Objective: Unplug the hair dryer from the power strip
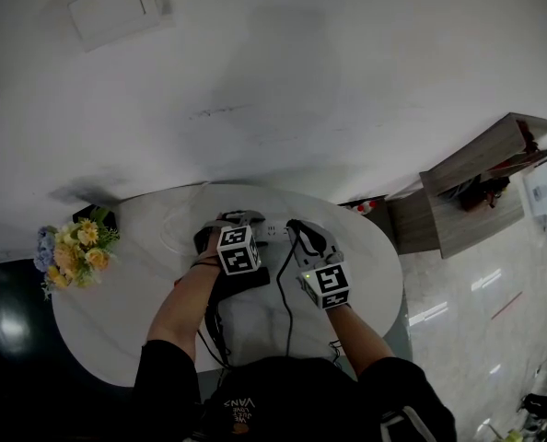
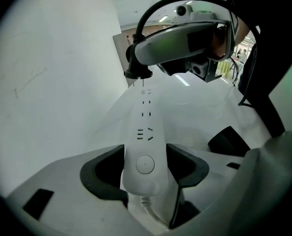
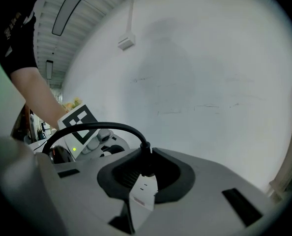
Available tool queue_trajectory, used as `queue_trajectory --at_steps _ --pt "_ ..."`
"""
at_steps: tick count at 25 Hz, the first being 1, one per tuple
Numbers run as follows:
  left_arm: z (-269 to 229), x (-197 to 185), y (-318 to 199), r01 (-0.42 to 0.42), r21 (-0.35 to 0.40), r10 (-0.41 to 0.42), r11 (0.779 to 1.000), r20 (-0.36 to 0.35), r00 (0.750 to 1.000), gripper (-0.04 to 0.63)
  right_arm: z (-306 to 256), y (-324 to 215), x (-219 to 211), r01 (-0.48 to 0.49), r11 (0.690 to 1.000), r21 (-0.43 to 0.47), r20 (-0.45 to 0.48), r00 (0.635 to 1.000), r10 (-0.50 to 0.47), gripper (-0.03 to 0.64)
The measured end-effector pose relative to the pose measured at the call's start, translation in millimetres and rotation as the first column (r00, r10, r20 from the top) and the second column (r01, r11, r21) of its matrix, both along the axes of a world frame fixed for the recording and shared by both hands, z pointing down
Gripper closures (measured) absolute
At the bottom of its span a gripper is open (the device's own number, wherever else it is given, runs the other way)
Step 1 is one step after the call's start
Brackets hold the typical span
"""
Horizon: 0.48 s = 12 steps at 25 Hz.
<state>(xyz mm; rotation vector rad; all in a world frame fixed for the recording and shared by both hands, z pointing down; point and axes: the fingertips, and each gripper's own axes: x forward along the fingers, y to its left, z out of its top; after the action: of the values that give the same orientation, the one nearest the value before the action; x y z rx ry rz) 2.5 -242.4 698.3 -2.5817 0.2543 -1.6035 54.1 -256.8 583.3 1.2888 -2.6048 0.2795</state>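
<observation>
A white power strip (image 2: pixel 145 132) lies on the round white table (image 1: pixel 145 320). My left gripper (image 2: pixel 145 164) is shut on its near end, its pads on either side of the round button. My right gripper (image 3: pixel 145 173) is shut on the black plug (image 3: pixel 145 154) of the hair dryer cable (image 3: pixel 92 129). In the left gripper view the plug (image 2: pixel 137 73) hangs just above the strip's far end, prongs free of the sockets. In the head view the left gripper (image 1: pixel 241 221) and right gripper (image 1: pixel 297 230) are close together mid-table. A black body (image 1: pixel 248 280), apparently the hair dryer, lies under my left hand.
A bunch of yellow and blue flowers (image 1: pixel 74 252) stands at the table's left edge, with a small black object (image 1: pixel 98 217) behind it. A white wall with a switch plate (image 1: pixel 108 7) is close behind the table. A wooden shelf unit (image 1: pixel 476 196) stands to the right.
</observation>
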Motion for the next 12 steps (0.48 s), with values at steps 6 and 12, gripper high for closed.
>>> queue_trajectory --at_steps 6,12 --pt "-11.4 -1.0 1.1 0.030 0.029 -0.028 0.999 -0.046 0.999 0.319 -3.4 4.9 6.2 -0.017 1.000 -0.001 0.015 1.000 0.017 0.545" --pt "-46.7 -4.2 -4.0 0.128 0.093 -0.111 0.987 -0.163 0.980 0.319 -10.3 13.9 11.4 -0.039 0.999 0.003 0.020 0.999 0.039 0.545"
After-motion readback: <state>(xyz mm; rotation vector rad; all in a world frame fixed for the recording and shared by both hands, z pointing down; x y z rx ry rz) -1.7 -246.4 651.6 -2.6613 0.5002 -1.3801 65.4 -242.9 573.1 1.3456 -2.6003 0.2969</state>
